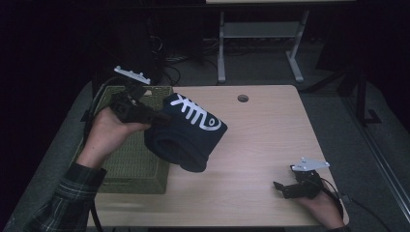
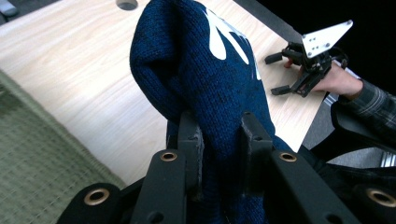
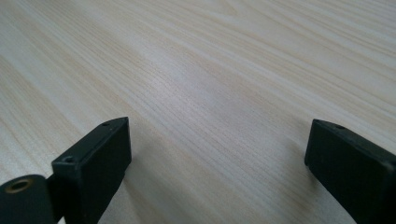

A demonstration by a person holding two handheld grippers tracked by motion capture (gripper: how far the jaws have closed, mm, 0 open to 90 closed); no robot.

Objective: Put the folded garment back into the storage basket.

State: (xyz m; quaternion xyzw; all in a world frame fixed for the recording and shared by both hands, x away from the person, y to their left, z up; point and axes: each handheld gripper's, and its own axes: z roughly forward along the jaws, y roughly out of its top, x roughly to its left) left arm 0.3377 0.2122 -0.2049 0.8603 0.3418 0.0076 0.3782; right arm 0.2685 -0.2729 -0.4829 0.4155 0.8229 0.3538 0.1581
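The left gripper has its jaws clamped on a bunched fold of the navy knit hat, which rises from between them toward the top middle of the left gripper view. In the high view that gripper sits at centre left, and the hat, with white lettering on it, hangs clear of the table just right of the green woven basket at the left edge. Judging by this, the pick-up is done; what is left is most likely carrying the hat over the basket and letting it go there. The left hand is raised, forearm slanting up from the lower left corner. At the lower right of the high view the right gripper rests low on the table; its own view shows the jaws spread wide apart over bare wood with nothing between them
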